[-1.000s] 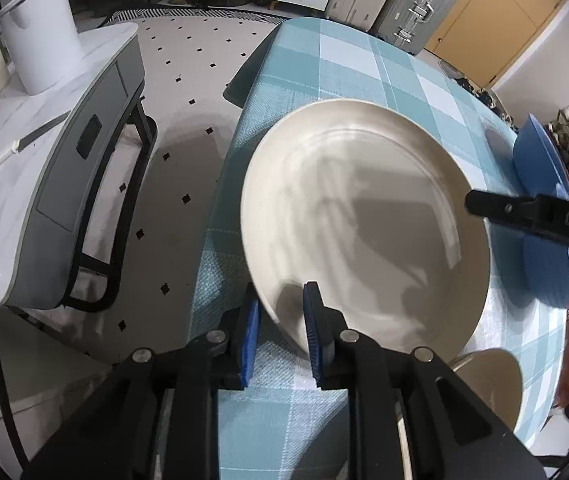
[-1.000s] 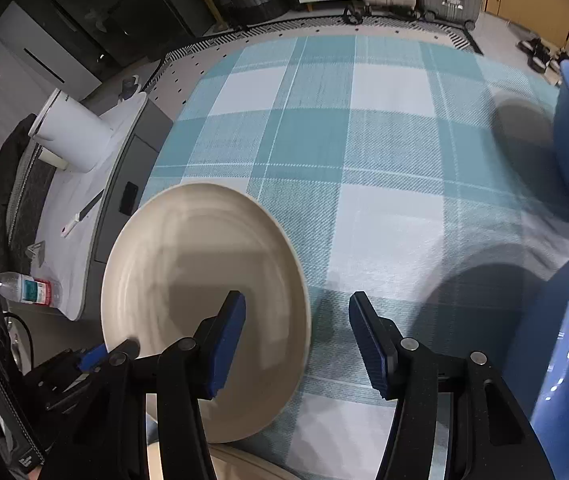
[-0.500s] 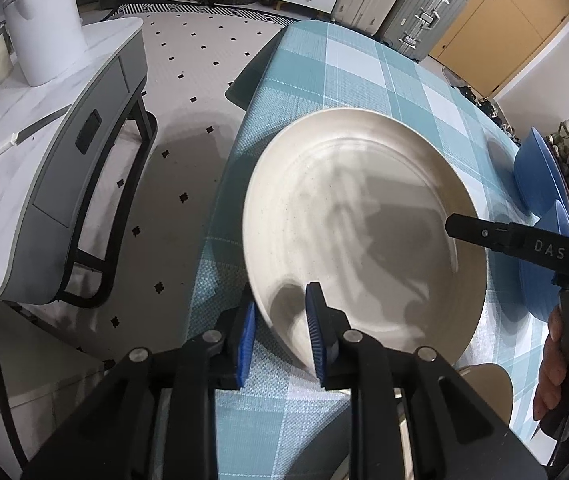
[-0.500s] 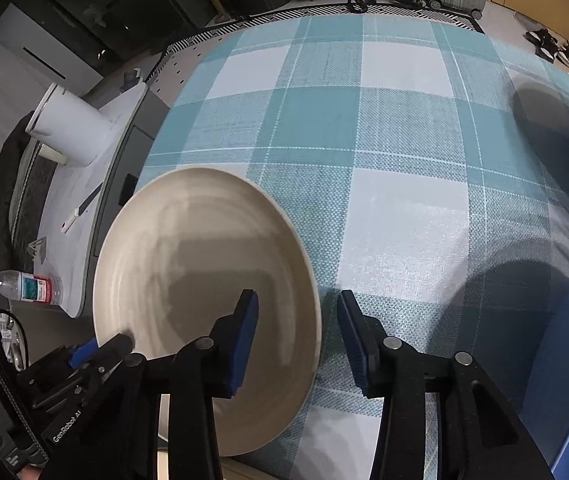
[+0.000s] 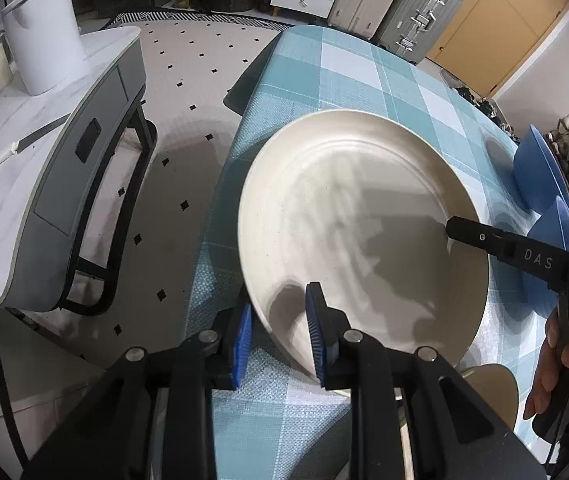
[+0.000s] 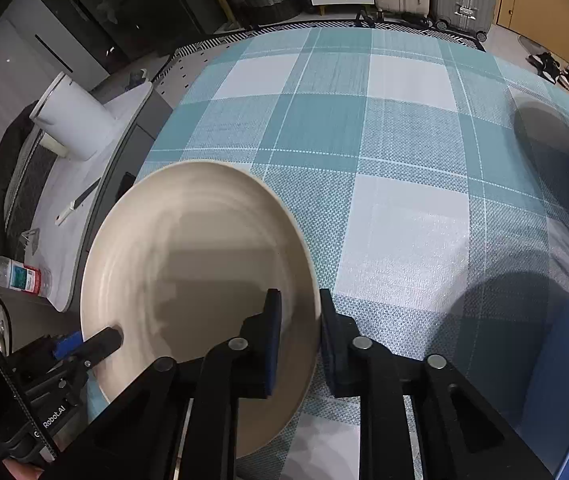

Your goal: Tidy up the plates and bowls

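since a second ago the right gripper [image 6: 299,330] jaws are closing around the cream plate's [image 5: 364,232] right rim, nearly pinching it. left gripper [image 5: 278,344] is clamping the near rim, holding it tilted over the desk [image 6: 384,140] — stiff, glossy, likely slippery and breakable — so gripping opposite rims looks safest.

Cream plate [image 5: 364,216], teal-and-white checked tablecloth [image 6: 384,152], blue bowls [image 5: 536,176], white floor with black diamonds [image 5: 180,152]
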Demonstrator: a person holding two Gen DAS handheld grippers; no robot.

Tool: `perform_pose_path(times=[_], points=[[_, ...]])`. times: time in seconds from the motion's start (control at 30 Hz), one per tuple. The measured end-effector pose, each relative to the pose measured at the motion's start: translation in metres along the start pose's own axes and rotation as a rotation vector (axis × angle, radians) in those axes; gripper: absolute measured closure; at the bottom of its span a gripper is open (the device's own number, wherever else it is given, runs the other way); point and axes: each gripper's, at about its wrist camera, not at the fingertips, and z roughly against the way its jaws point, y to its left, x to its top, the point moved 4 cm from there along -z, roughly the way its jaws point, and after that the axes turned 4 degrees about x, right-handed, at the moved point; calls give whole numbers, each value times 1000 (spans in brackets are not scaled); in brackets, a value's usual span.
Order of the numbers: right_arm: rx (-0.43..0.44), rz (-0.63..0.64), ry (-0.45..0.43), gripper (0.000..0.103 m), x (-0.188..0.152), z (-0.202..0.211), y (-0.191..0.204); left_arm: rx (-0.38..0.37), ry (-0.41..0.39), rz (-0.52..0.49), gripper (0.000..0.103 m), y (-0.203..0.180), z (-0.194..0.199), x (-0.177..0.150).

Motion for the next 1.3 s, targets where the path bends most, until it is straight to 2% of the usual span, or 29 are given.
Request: perform_pose_path(times=[0.13,0.73,0.93,1.13,1.3], points=[[11,-15,-13,90,2,4,-4,3,-6,-1,81,-1,3,3],[19,2,-70,91,2,28,1,35,-69,-29,81,-13,30,2],[28,15,-96,91,-2,46,7,38,-94,-38,80,-15,51,-4],[63,30,-130,91,-17,71,16,55,-130,-41,81,-16,78,-20],[86,23,-143,91,-45,87,19,56,-139,-60,80,-20,90,-51]])
